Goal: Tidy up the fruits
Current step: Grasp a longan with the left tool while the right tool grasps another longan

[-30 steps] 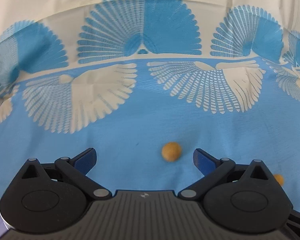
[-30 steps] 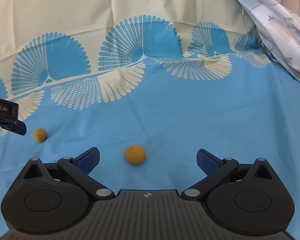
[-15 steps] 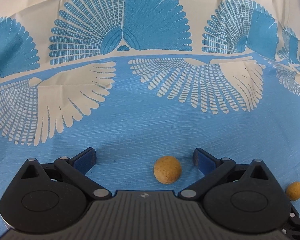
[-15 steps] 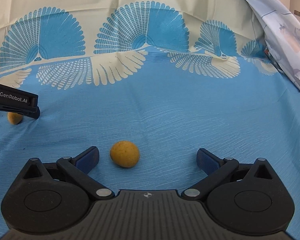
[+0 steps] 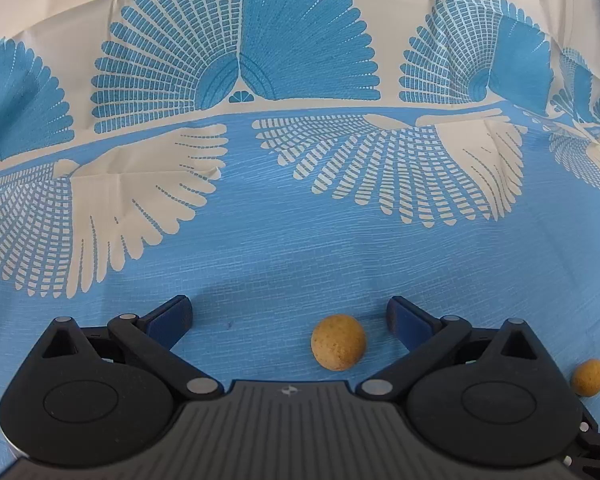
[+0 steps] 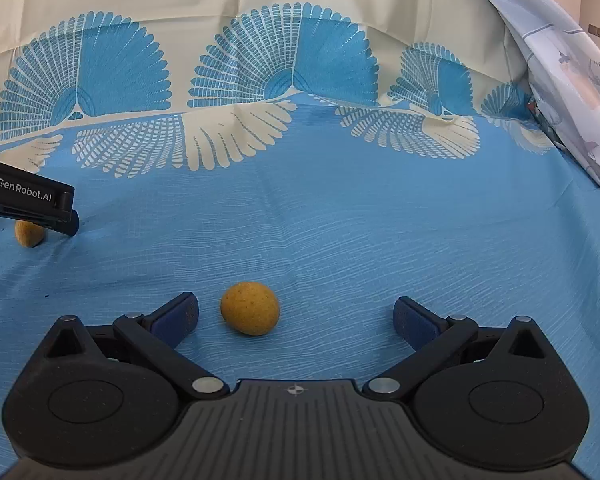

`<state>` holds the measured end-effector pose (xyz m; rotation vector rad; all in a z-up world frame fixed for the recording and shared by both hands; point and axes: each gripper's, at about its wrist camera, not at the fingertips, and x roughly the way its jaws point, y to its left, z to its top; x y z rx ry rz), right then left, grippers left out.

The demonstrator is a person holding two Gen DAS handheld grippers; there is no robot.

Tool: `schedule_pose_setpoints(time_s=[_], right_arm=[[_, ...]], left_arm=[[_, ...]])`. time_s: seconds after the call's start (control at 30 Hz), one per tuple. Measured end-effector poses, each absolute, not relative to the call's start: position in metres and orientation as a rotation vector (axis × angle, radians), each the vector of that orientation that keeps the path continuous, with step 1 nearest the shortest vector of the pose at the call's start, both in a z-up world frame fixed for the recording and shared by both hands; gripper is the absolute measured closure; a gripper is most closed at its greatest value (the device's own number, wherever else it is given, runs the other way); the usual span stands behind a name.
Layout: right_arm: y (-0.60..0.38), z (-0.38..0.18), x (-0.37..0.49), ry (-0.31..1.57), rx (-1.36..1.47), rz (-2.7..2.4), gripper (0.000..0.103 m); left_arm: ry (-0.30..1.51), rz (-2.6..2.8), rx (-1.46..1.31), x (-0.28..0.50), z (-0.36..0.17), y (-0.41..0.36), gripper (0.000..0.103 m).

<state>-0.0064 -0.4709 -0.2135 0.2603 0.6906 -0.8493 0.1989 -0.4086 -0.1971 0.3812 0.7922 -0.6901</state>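
Fruit at left: a speckled tan fruit [image 5: 338, 342] lies on the blue cloth [image 5: 300, 248] between the fingers of the left hand-held gripper [image 5: 288, 314], nearer the right-side finger, touching neither.
Fruit at right: a yellow-orange fruit [image 6: 250, 308] lies between the fingers of the right hand-held gripper [image 6: 296, 314], just beside the left-side finger, a thin gap showing.
Left hand-held gripper: spread wide, holding nothing.
Right hand-held gripper: spread wide, holding nothing.
Left wrist view only: the yellow-orange fruit [image 5: 589, 377] shows small at the right edge, beyond the gripper body; the cream band of fan motifs [image 5: 236, 52] fills the top.
Right wrist view only: the left hand-held gripper [image 6: 28, 200] enters from the left edge, lettered "GenRobot.AI", with the tan fruit [image 6: 29, 233] partly hidden under it; a pale printed sheet [image 6: 572, 64] hangs at the upper right.
Long axis, tan fruit: nearly round; its axis tilts slightly, upper right to lower left in the left wrist view.
Long axis, yellow-orange fruit: faintly oval, lying across the gripper's line, left to right in the right wrist view.
Pointing: neither fruit shows a stem or tip, so a heading cannot be told.
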Motion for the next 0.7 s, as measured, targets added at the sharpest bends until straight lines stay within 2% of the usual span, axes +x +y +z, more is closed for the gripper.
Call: schedule_pose_setpoints(time_s=[0.53, 0.57, 0.6, 0.63, 0.67, 0.7], right_arm=[[-0.469, -0.212, -0.005, 0.702, 0.232, -0.856, 0.002], [-0.469, -0.212, -0.005, 0.701, 0.241, -0.847, 0.003], [-0.468, -0.21, -0.006, 0.694, 0.256, -0.834, 0.012], [-0.465, -0.208, -0.007, 0.685, 0.253, -0.827, 0.036], [-0.46, -0.205, -0.006, 0.683, 0.232, -0.815, 0.051], [-0.455, -0.204, -0.004, 0.692, 0.215, -0.797, 0.071]], left_arm=[[0.802, -0.698, 0.407, 0.2, -0.194, -0.41, 0.0], [0.794, -0.697, 0.4, 0.198, -0.192, -0.408, 0.009], [0.785, -0.71, 0.388, 0.194, -0.188, -0.406, 0.033], [0.779, -0.721, 0.392, 0.19, -0.183, -0.405, 0.048], [0.772, -0.715, 0.41, 0.184, -0.18, -0.405, 0.078], [0.769, -0.706, 0.421, 0.179, -0.178, -0.404, 0.079]])
